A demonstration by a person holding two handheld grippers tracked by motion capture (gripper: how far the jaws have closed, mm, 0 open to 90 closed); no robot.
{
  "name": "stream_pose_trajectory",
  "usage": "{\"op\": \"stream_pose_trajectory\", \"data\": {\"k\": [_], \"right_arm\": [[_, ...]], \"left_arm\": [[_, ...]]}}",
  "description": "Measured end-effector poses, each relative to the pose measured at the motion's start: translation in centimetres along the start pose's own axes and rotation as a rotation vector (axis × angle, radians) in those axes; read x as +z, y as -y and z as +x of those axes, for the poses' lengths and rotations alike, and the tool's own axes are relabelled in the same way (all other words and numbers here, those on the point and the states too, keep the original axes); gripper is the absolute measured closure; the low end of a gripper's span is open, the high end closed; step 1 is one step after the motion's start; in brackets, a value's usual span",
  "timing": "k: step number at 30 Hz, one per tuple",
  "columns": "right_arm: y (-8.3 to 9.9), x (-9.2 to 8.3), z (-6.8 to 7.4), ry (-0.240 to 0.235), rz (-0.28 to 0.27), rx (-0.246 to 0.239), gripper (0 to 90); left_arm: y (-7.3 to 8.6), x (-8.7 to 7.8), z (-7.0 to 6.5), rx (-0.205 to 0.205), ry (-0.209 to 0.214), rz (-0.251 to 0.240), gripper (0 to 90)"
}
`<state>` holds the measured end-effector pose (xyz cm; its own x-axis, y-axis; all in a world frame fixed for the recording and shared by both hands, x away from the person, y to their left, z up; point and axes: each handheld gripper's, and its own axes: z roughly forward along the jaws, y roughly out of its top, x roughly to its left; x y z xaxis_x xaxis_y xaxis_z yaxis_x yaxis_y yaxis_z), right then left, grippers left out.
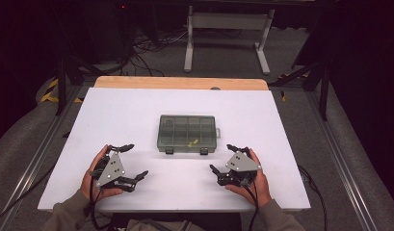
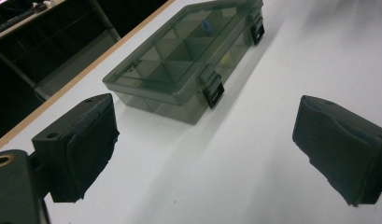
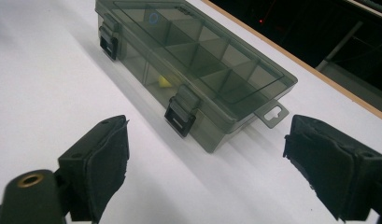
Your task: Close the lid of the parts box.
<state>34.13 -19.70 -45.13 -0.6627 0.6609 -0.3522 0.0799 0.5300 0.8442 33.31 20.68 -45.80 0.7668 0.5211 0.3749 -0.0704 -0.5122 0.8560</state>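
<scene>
Resting on a white table [image 1: 137, 110], a closed organiser box [image 1: 187, 134] sits between the released left hand-held gripper [image 1: 135, 161] and right hand-held gripper [image 1: 222, 158], which likely should approach its two front latches [image 3: 180, 114] squarely.

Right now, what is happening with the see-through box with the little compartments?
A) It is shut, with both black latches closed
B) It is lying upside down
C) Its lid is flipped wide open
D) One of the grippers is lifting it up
A: the compartment box lies flat on the white table, lid down, both black latches closed, and both grippers are apart from it.
</scene>
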Motion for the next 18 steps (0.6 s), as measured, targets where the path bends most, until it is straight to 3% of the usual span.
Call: {"op": "stream_pose_trajectory", "data": {"k": [4,8,18], "right_arm": [[0.4,-0.2,0.1,0.008,-0.009,-0.001,13.2],[0.8,-0.4,0.2,0.025,-0.01,0.012,13.5],[2.0,-1.2,-0.1,0.052,-0.009,0.049,12.8]], "left_arm": [[0.5,-0.5,0.0,-0.023,-0.023,-0.01,6.0],[1.1,-1.1,0.3,-0.077,-0.037,-0.03,6.0],[2.5,-2.4,0.3,-0.119,-0.065,-0.004,5.6]]}}
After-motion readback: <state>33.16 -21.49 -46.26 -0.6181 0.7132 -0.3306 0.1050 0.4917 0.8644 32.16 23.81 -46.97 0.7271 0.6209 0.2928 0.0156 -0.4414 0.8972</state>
